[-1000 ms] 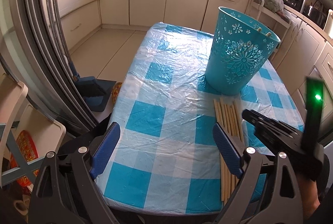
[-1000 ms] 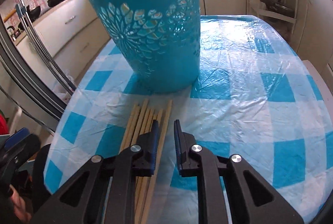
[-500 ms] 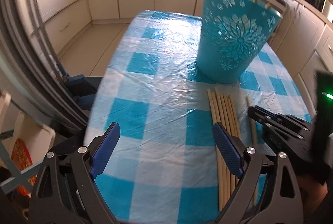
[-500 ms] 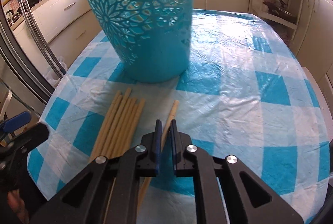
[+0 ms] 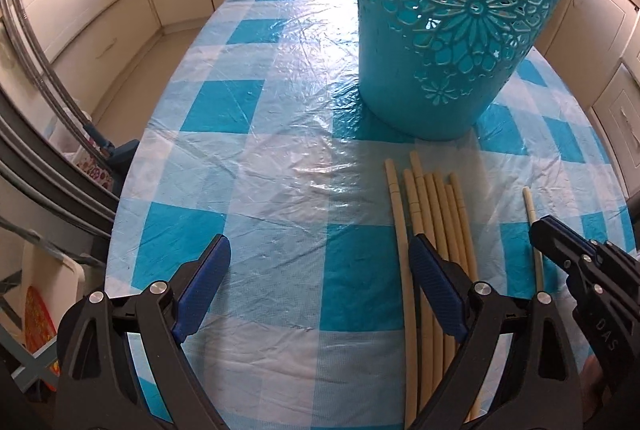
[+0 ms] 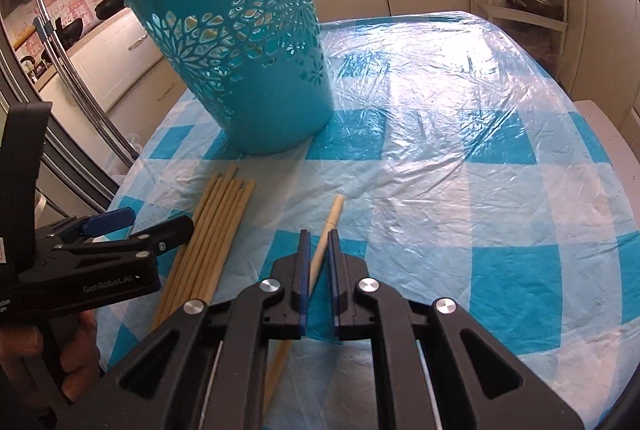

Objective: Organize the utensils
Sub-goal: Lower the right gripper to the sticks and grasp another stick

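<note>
**Single chopstick pinched, bundle on cloth**

Right gripper (image 6: pixel 318 254): clenched on single chopstick (image 6: pixel 328 230), shaft running between the blue pads, far tip lying just past them on checked tablecloth (image 6: pixel 460 158). Left gripper (image 5: pixel 320 270): spread wide, nothing between pads; right pad over near part of chopstick bundle (image 5: pixel 436 206). Bundle: flat on cloth, near side of teal basket (image 5: pixel 448 30), left of the single stick and apart from it. Since a second ago: single stick drawn out of bundle to the right; right jaws narrowed onto it; left gripper lower, nearer basket. Basket: upright, far centre; contents not visible.
</note>
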The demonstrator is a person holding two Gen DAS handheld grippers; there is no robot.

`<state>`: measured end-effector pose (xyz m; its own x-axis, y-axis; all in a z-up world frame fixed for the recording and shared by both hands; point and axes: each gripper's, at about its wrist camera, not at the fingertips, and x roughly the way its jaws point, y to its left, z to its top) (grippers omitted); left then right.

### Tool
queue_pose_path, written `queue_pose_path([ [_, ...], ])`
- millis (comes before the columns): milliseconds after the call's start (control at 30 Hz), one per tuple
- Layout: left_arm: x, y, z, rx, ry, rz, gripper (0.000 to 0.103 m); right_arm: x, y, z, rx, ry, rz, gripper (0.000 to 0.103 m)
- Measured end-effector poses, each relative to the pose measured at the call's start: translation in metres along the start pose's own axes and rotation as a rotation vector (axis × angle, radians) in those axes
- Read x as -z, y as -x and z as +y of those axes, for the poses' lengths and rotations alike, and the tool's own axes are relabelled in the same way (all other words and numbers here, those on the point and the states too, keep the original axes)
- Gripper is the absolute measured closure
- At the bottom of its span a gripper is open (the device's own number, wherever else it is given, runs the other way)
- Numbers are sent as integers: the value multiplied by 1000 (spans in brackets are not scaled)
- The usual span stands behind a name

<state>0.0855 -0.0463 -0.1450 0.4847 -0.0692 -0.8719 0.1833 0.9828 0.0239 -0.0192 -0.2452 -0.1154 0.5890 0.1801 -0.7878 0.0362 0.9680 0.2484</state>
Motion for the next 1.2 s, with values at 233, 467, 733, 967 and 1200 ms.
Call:
queue_pose_path([
  [233,-5,-3,-4,-44,-30,8,17,1,1,-1,-14,-5,-4,94],
  [467,-14,-3,-19,49,-112,-16,69,1,1,-4,-22,-9,-3,94],
  [733,-20,-4,-17,146,-159,31,96,-5,-2,-3,2,5,18,94],
  [967,-26,-7,-17,91,-182,53,93,-11,-9,6,15,66,57,94],
  [1200,-20,-3,-21,49,-208,22,93,-10,-10,14,49,95,86,94],
])
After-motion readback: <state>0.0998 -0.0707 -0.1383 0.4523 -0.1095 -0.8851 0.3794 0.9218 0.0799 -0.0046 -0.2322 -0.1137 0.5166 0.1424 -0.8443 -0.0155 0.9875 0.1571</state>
